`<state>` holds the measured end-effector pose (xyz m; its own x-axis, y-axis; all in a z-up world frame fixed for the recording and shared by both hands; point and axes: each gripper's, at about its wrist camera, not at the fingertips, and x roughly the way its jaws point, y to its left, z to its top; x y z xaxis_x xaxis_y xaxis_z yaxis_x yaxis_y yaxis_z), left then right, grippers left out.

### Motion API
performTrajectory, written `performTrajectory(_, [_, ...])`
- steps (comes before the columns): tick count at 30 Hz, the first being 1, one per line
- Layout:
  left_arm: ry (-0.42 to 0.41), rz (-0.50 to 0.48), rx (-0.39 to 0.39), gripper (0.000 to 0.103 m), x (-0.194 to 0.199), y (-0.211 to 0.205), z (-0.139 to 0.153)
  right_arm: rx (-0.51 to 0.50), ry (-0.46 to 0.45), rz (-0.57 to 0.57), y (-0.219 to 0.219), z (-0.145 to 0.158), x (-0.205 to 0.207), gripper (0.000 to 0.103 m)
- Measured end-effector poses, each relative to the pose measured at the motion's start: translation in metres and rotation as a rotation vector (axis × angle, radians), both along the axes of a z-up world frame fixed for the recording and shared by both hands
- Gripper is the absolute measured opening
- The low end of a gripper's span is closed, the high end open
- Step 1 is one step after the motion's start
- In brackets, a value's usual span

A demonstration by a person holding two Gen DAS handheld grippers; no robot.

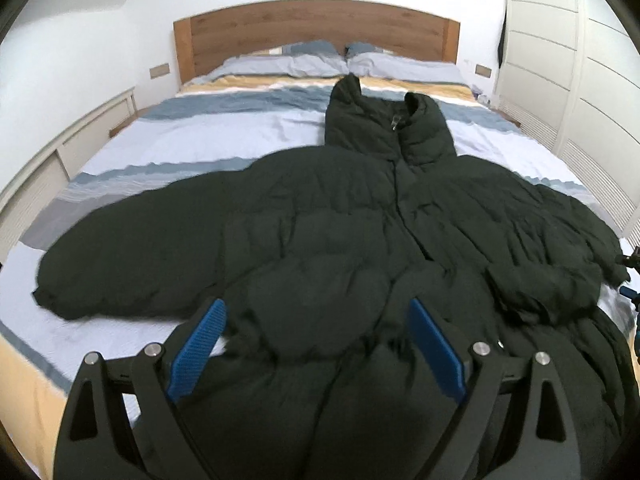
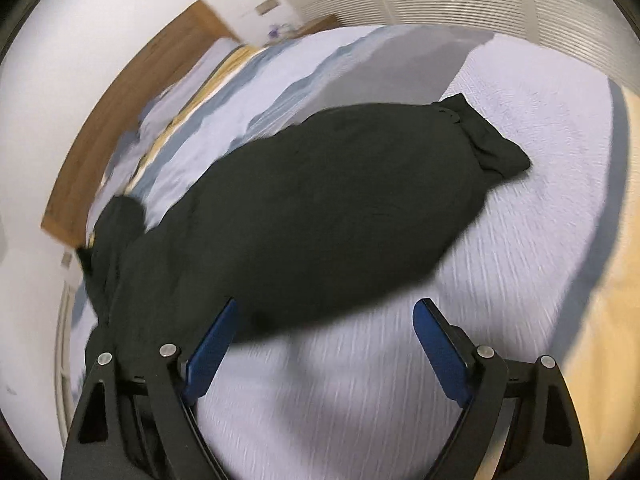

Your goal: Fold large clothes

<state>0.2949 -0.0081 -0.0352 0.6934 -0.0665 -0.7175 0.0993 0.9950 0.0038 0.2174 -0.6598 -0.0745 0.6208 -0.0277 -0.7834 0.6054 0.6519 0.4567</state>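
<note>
Left wrist view: a dark puffer jacket (image 1: 352,216) is lying front-up across the striped bed (image 1: 168,136), sleeves spread as if readied for folding, while the left gripper (image 1: 316,320) is hovering wide open over its hem. The right gripper (image 2: 324,320) (jaws equally wide, holding nothing) is hanging beside the right sleeve (image 2: 320,208). Pillows (image 1: 320,62) and headboard (image 1: 312,28) are sitting well clear; nothing is blocking a fold.
</note>
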Motion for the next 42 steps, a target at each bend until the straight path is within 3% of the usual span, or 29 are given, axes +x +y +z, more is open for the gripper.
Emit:
performTrajectory(7, [0.102,0.060,0.010,0.093,0.027,0.000,-0.024,0.072,-0.037,-0.075,-0.033,-0.013,0.025,0.085])
performTrajectory(9, [0.126,0.075,0.007,0.093,0.031,0.001,-0.025,0.082,-0.030,-0.082,-0.037,-0.014,0.032,0.064])
performTrajectory(12, [0.159,0.104,-0.011,0.093,0.034,0.006,-0.022,0.089,-0.024,-0.097,-0.047,-0.013,0.038,0.041])
performTrajectory(15, [0.185,0.134,-0.006,0.093,0.034,0.009,-0.016,0.062,-0.010,-0.087,-0.047,0.001,0.044,0.022])
performTrajectory(18, [0.200,0.165,-0.015,0.093,0.032,0.016,-0.007,0.017,0.001,-0.052,-0.041,0.019,0.052,0.013])
performTrajectory(24, [0.196,0.283,-0.042,0.093,0.026,0.043,0.018,-0.118,-0.020,0.079,-0.005,0.080,0.086,0.010])
performTrajectory(32, [0.220,0.330,-0.122,0.093,0.016,0.084,0.048,-0.205,-0.104,0.329,0.099,0.152,0.126,0.010])
performTrajectory(37, [0.221,0.377,-0.119,0.093,0.003,0.116,0.057,-0.233,-0.123,0.516,0.180,0.168,0.144,0.010])
performTrajectory(42, [0.214,0.413,-0.092,0.093,-0.011,0.149,0.060,-0.300,-0.076,0.712,0.270,0.157,0.151,0.010])
